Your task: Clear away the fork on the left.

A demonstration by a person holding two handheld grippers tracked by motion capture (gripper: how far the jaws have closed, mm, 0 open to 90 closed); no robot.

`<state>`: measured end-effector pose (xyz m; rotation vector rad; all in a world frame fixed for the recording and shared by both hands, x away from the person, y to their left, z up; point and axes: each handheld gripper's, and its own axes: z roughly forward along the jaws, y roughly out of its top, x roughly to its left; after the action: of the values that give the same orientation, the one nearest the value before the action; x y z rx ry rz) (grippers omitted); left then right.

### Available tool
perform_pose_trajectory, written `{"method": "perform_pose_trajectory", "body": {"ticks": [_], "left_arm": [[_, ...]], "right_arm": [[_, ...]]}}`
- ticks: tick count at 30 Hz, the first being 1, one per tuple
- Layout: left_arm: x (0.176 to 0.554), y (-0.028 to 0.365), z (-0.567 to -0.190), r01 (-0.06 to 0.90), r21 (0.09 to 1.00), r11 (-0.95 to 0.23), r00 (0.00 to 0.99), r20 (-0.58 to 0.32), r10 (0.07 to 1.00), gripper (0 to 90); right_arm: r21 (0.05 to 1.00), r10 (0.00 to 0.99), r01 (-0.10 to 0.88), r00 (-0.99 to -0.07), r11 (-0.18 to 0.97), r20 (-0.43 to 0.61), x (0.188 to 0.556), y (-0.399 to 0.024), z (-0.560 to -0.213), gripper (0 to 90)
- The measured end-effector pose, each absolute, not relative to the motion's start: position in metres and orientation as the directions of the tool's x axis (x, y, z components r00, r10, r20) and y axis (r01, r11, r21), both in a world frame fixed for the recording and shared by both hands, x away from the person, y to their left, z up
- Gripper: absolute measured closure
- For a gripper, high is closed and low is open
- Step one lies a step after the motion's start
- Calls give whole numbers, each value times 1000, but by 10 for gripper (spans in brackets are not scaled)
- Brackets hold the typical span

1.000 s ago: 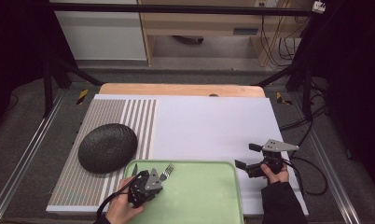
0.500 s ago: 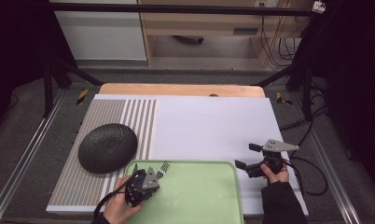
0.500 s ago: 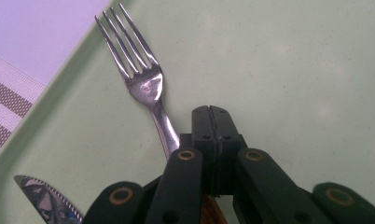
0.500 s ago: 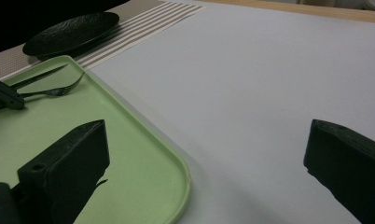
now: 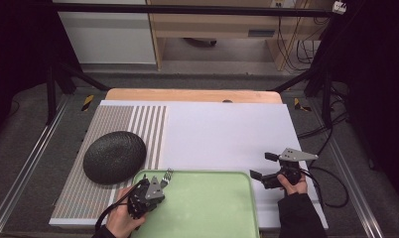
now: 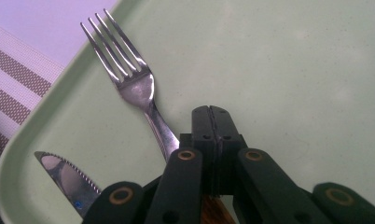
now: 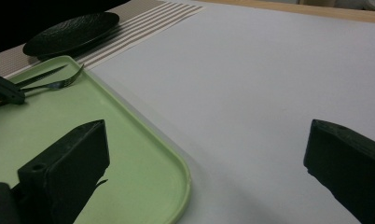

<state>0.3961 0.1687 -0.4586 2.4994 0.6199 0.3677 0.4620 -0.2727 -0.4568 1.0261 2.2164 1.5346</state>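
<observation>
A steel fork (image 6: 134,84) lies with its tines over the far left rim of the pale green tray (image 5: 212,208). Its handle runs back under my left gripper (image 6: 212,112), whose jaws are pressed together with a wood-coloured handle end showing below them. In the high view that left gripper (image 5: 158,186) sits over the tray's left end, with the fork (image 5: 166,174) pointing away from it. A serrated knife (image 6: 64,177) rests on the tray to the left of the fork. My right gripper (image 5: 262,165) stands open over the white mat (image 5: 227,134), just right of the tray, with nothing between its jaws.
A black textured plate (image 5: 114,156) sits on the striped placemat (image 5: 138,124) beyond the tray's left corner. The wooden table edge (image 5: 187,95) runs along the far side. From the right gripper a cable (image 5: 331,183) trails off to the right.
The left gripper has shifted slightly left and away from me, and the fork has gone with it. The right gripper has stayed where it was.
</observation>
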Motion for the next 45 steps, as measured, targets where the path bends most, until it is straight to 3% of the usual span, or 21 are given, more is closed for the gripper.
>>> {"method": "perform_pose_trajectory", "body": {"ticks": [39, 45], "left_arm": [[395, 193, -458, 379, 564, -734, 829, 145, 540, 894], [395, 194, -457, 372, 569, -733, 829, 151, 538, 853]], "right_arm": [[895, 673, 401, -719, 196, 175, 462, -272, -457, 4], [893, 673, 404, -718, 198, 176, 462, -272, -458, 5]]}}
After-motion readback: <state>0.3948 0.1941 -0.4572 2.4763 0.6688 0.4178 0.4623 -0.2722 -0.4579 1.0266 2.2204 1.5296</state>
